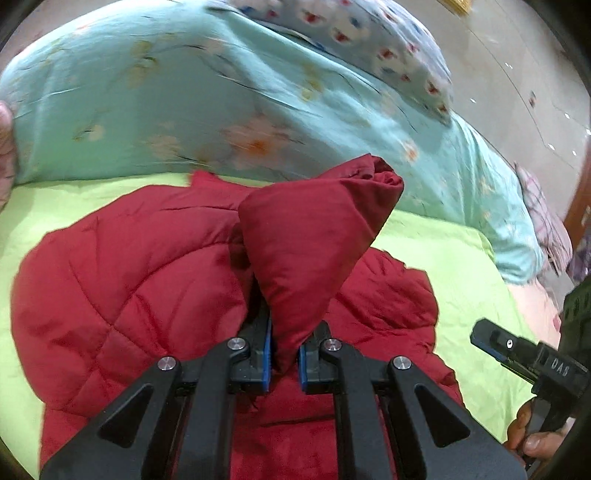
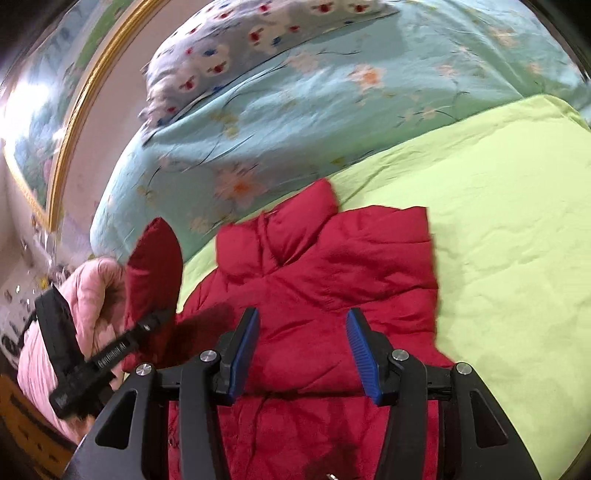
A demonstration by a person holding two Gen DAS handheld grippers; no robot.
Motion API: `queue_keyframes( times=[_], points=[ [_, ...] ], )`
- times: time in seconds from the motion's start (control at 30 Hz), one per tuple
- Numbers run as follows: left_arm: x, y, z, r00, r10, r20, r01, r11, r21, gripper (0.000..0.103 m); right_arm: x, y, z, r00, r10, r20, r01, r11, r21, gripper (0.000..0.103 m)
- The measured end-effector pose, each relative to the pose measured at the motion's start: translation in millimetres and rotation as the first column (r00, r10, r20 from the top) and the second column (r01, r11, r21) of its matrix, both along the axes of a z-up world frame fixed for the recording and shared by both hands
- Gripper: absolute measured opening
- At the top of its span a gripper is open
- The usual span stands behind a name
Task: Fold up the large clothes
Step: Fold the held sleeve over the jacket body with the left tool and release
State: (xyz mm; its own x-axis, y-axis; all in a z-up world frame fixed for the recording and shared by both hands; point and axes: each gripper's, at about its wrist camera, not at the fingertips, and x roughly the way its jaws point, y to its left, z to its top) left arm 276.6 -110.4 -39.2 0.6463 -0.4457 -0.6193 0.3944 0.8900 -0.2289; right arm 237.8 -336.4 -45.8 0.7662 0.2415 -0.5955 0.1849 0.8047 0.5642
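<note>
A red quilted jacket (image 1: 122,280) lies spread on the lime green sheet (image 1: 450,266). My left gripper (image 1: 286,350) is shut on a red sleeve end (image 1: 314,229), which stands up lifted above the jacket's body. In the right wrist view the same left gripper (image 2: 155,319) comes in from the left edge with the sleeve (image 2: 155,258) raised in it. My right gripper (image 2: 303,332) hangs open over the jacket (image 2: 332,266), its blue pads (image 2: 243,347) apart with nothing pinched between them. It also shows at the lower right of the left wrist view, right gripper (image 1: 491,341), held in a hand (image 1: 535,439).
A teal floral quilt (image 1: 184,92) is heaped behind the jacket, with a blue-and-white patterned pillow (image 1: 369,33) on top. A pink quilt (image 2: 92,295) lies at the bed's left side. A gold-framed picture (image 2: 74,122) hangs on the wall. Green sheet (image 2: 498,221) stretches to the right.
</note>
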Motion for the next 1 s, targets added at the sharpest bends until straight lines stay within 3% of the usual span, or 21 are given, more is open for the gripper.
queue_keyframes(
  times=[0.43, 0.83, 0.87, 0.9, 0.97, 1.0],
  points=[
    [3.2, -76.5, -53.9, 0.989, -0.131, -0.065, 0.139, 0.979, 0.15, 0.008, -2.7, -43.4, -18.4, 0.996, -0.087, -0.019, 0.089, 0.991, 0.102, 0.051],
    [1.3, -74.6, -59.1, 0.978, -0.17, -0.122, 0.186, 0.972, 0.143, 0.02, 17.5, -39.1, -30.0, 0.998, -0.042, -0.046, 0.05, 0.981, 0.187, 0.057],
    [1.2, -75.6, -59.5, 0.974, -0.177, -0.14, 0.197, 0.97, 0.144, 0.033, 18.2, -38.4, -29.7, 0.998, -0.039, -0.045, 0.047, 0.981, 0.189, 0.059],
    [1.0, -76.8, -59.4, 0.968, -0.195, -0.157, 0.216, 0.967, 0.133, 0.062, 19.1, -37.2, -29.2, 0.998, -0.037, -0.041, 0.044, 0.981, 0.191, 0.059],
    [-8.4, -79.9, -53.1, 0.972, -0.205, -0.117, 0.22, 0.965, 0.14, 0.083, 20.6, -35.6, -28.4, 0.999, -0.031, -0.039, 0.038, 0.981, 0.189, 0.062],
    [-11.9, -82.0, -50.9, 0.975, -0.2, -0.093, 0.213, 0.964, 0.16, 0.084, 21.1, -35.1, -28.1, 0.999, -0.027, -0.038, 0.034, 0.981, 0.19, 0.063]
  ],
)
